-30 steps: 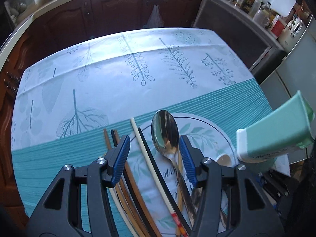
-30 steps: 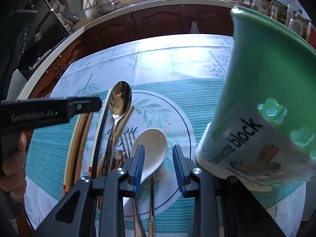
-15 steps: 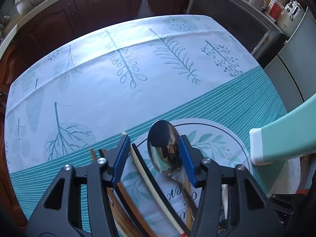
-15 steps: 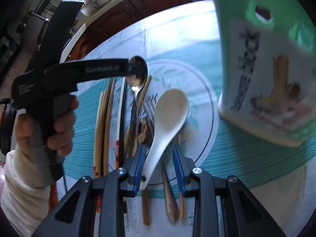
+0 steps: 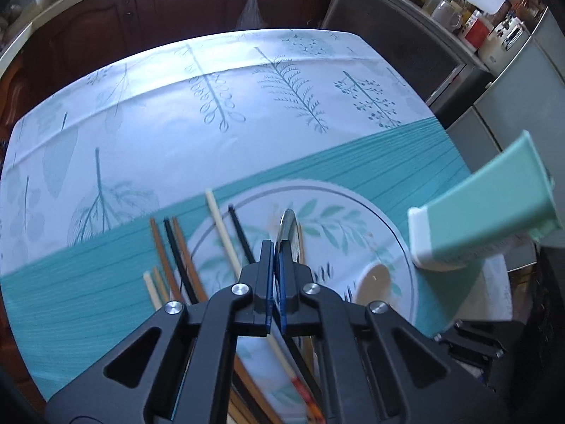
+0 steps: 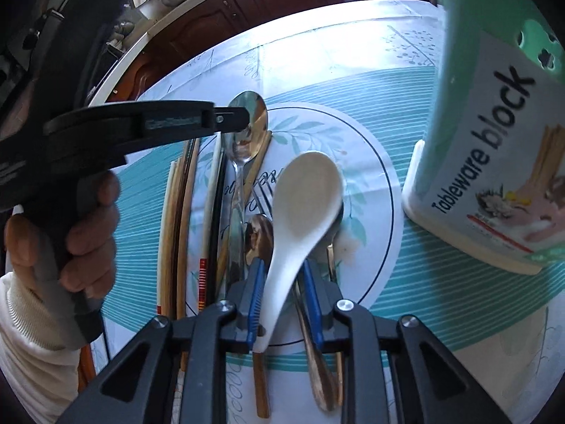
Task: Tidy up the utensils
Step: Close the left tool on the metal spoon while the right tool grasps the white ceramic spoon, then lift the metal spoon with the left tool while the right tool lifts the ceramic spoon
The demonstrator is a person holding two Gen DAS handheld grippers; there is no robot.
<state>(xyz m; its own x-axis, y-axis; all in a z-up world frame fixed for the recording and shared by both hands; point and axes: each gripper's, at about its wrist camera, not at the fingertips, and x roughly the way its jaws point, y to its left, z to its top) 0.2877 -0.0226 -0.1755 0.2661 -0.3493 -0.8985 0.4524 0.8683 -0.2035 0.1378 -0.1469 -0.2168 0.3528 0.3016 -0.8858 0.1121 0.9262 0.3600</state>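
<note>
My left gripper [image 5: 276, 247] is shut on the bowl of a large metal spoon [image 5: 290, 227], seen edge-on; the right wrist view shows its fingers on the spoon's bowl [image 6: 247, 123]. My right gripper [image 6: 280, 268] is open around the handle of a white ceramic spoon [image 6: 303, 194], whose bowl points away. Under them lie a fork [image 6: 261, 198], a smaller metal spoon [image 6: 259, 236] and several chopsticks [image 6: 183, 205]. The green "Tableware block" holder [image 6: 494, 123] stands at the right, also in the left wrist view [image 5: 487, 219].
A leaf-print tablecloth with a teal striped band [image 5: 106, 265] and a round printed motif [image 5: 353, 219] covers the table. Dark wooden cabinets [image 5: 176, 7] and a counter with jars [image 5: 459, 17] lie beyond the far edge.
My left gripper has closed on the metal spoon's bowl and turned it on edge. The white spoon now sits between my right gripper's fingers, nearer and higher in view.
</note>
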